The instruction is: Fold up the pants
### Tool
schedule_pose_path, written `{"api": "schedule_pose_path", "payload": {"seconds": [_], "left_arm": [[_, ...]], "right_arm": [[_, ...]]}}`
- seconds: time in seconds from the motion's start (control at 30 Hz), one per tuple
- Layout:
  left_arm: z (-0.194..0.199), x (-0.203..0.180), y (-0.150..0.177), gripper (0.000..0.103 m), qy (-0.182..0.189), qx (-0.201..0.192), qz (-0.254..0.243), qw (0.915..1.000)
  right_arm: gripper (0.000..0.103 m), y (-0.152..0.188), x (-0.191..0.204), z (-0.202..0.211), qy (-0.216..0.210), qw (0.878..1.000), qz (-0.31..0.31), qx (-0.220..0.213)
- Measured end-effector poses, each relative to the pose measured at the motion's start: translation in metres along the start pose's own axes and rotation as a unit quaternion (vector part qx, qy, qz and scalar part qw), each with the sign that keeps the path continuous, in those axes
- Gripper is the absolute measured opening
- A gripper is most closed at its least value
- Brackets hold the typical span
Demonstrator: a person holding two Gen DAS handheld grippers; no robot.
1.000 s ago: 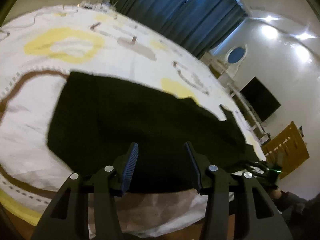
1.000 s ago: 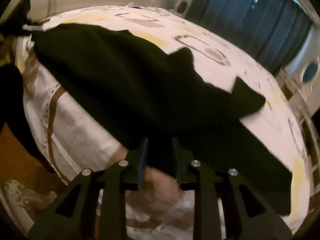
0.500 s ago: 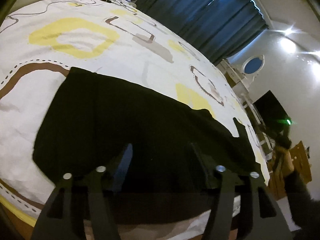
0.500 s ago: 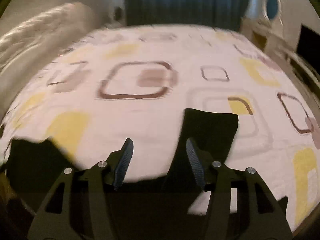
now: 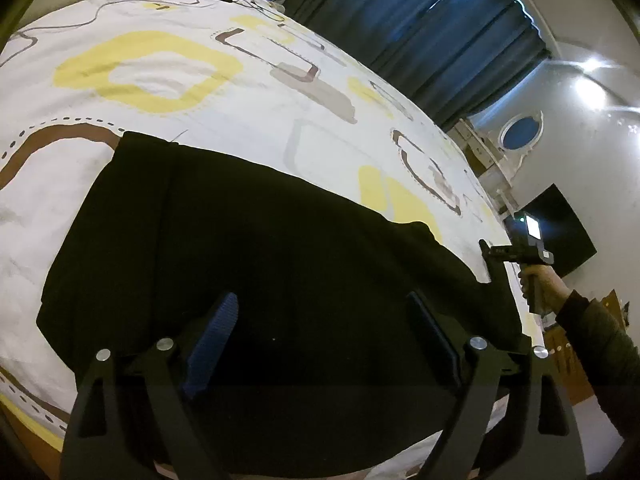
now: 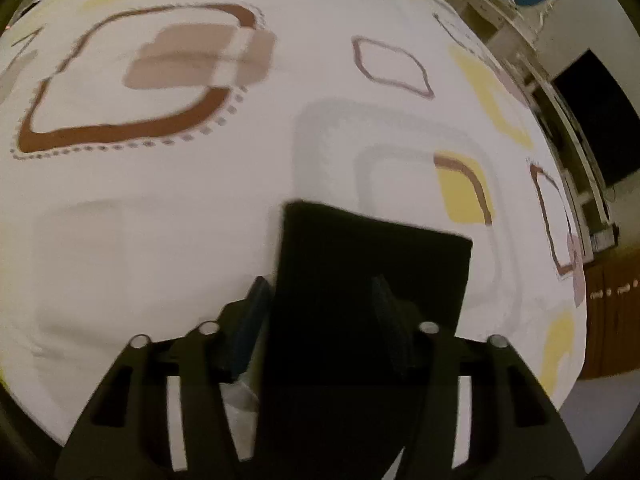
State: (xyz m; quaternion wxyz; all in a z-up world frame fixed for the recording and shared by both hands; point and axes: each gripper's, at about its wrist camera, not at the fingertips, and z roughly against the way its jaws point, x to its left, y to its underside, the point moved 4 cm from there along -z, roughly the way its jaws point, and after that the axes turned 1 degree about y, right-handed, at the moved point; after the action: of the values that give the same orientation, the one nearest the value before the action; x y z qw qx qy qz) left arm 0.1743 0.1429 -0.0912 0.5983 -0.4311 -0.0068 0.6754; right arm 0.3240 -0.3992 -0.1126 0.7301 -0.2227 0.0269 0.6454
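On the patterned bedspread (image 5: 168, 80) black pants (image 5: 260, 248) lie long axis 9-to-3; left gripper (image 5: 320, 344) wide over the waist, right gripper (image 6: 320, 320) wide astride the cuff, both empty.

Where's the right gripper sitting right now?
In the left wrist view the right gripper is at the far right, at the leg end of the black pants spread on the patterned bedspread.
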Motion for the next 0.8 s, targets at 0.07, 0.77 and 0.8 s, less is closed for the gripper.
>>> {"api": "schedule_pose_path", "payload": {"seconds": [0.07, 0.77, 0.8], "left_arm": [[0.000, 0.000, 0.000, 0.085, 0.000, 0.000, 0.002, 1.0000], [-0.002, -0.011, 0.002, 0.085, -0.034, 0.002, 0.021, 0.9992], [-0.002, -0.013, 0.004, 0.085, -0.032, 0.004, 0.023, 0.9992]], "right_arm": [[0.021, 0.005, -0.005, -0.001, -0.008, 1.000, -0.005, -0.003], [0.007, 0.170, -0.205, 0.126, -0.152, 0.940, -0.236, -0.192], [0.007, 0.185, -0.216, 0.126, -0.151, 0.936, -0.251, -0.194]]}}
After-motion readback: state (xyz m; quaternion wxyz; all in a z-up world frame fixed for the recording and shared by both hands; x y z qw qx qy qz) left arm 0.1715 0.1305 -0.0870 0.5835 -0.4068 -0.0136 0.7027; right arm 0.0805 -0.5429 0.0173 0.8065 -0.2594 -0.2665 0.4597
